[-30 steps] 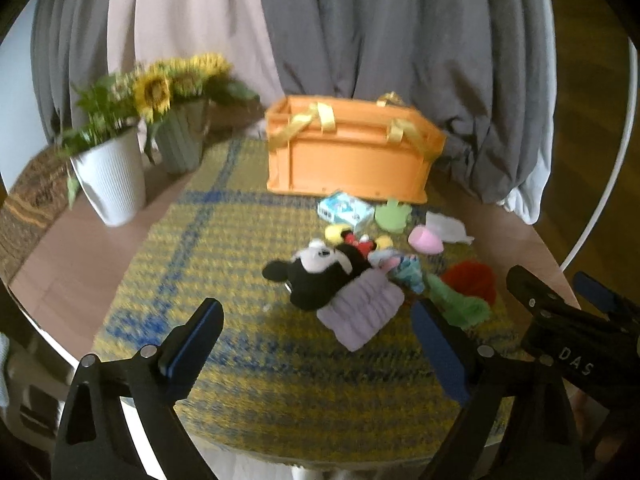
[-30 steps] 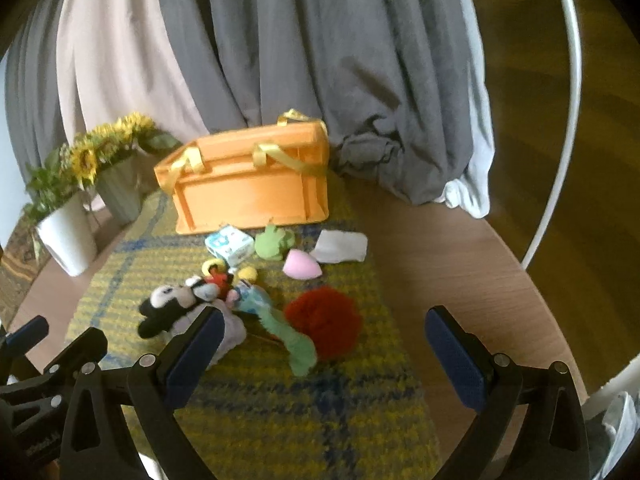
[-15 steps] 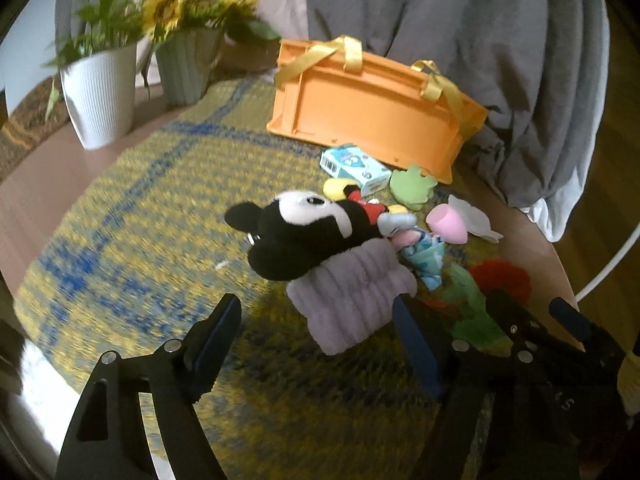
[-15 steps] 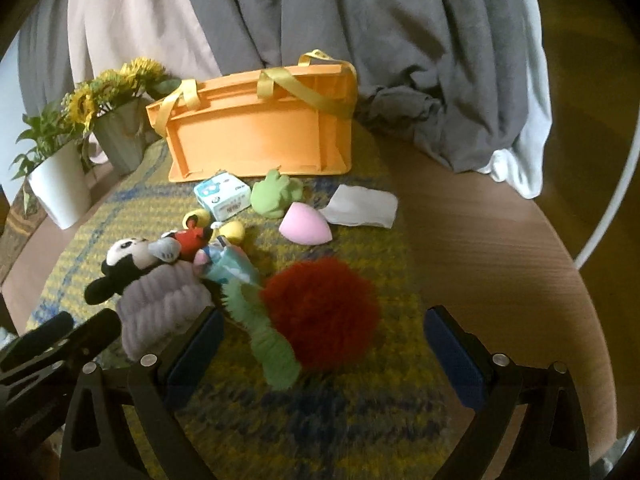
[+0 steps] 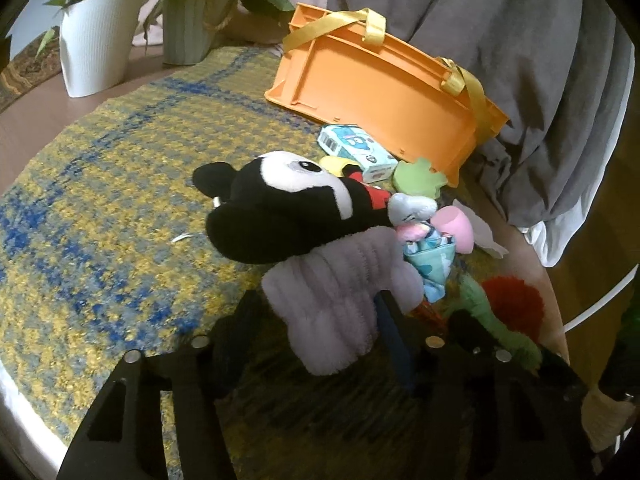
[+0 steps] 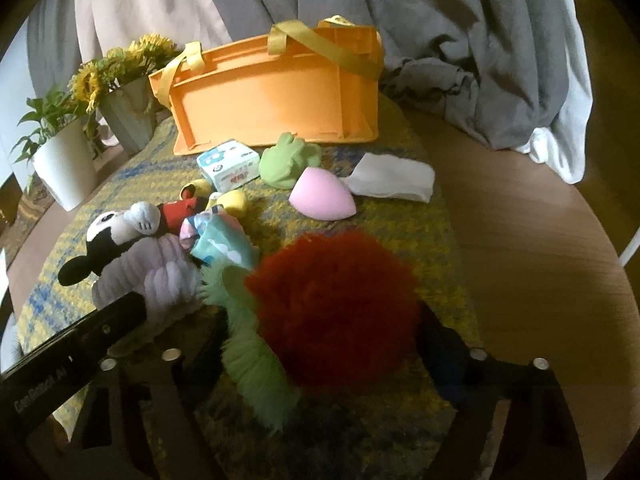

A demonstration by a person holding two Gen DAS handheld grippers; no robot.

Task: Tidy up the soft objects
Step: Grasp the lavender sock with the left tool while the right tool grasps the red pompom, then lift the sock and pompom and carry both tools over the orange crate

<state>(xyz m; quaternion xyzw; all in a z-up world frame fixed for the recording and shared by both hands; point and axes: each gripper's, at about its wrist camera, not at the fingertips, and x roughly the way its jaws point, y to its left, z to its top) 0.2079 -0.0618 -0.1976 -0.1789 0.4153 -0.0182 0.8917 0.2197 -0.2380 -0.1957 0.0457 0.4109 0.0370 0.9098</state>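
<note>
A pile of soft things lies on the yellow-blue mat [image 5: 100, 200]. A lilac ribbed headband [image 5: 340, 300] lies against a black-and-white mouse plush [image 5: 280, 204]. My left gripper [image 5: 316, 336] is open, its fingers on either side of the headband's near end. In the right wrist view a red fluffy pompom [image 6: 336, 304] and a green fuzzy scrunchie [image 6: 256, 360] lie between the fingers of my open right gripper [image 6: 320, 344]. An orange basket with yellow handles [image 6: 276, 96] stands behind the pile.
A pink sponge [image 6: 322, 198], a green frog sponge [image 6: 288, 158], a white folded cloth [image 6: 394, 178], a tissue pack [image 6: 230, 164] and a patterned sock [image 6: 224, 244] lie near the basket. A white plant pot [image 5: 96, 44] and a sunflower vase [image 5: 192, 24] stand at the left. Grey curtains hang behind.
Both grippers have moved forward and down onto the pile. The left one now straddles the lilac headband, the right one the red pompom and the green scrunchie.
</note>
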